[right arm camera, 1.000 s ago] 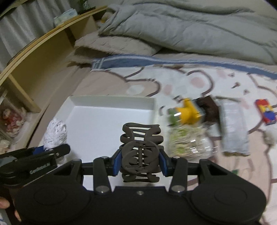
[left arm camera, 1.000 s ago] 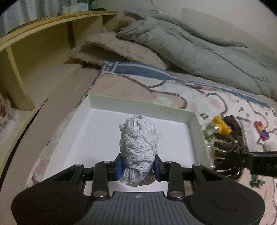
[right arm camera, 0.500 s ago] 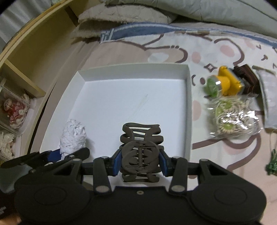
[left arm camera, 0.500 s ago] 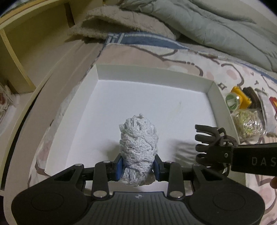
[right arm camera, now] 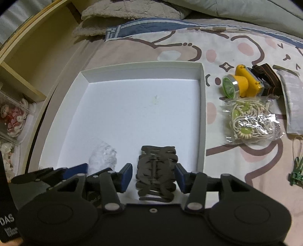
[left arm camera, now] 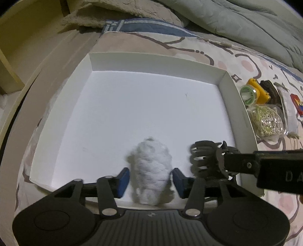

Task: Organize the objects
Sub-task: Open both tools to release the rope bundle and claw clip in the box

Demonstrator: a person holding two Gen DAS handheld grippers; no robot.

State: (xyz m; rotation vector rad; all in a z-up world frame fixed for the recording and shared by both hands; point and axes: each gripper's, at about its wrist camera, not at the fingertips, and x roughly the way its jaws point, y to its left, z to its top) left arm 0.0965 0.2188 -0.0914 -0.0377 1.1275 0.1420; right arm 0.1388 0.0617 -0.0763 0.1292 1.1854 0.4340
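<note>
Nearest to me, my left gripper (left arm camera: 150, 178) has its jaws opening: the blue pads (left arm camera: 123, 180) stand clear on both sides of the white yarn bundle (left arm camera: 151, 170), which sits between them on the floor of the white tray (left arm camera: 155, 60), near its close edge. My right gripper (right arm camera: 153, 175) is opening too, and its pads show a gap on each side of the brown hair claw clip (right arm camera: 156, 172), which lies in the tray just right of the yarn. Beyond the tray's right wall, on the patterned bedsheet (right arm camera: 217, 47), I see a bag of beaded cord (right arm camera: 250, 121), then a yellow headlamp (right arm camera: 240, 84) with its dark strap. Farthest off lies a grey duvet (left arm camera: 236, 17).
</note>
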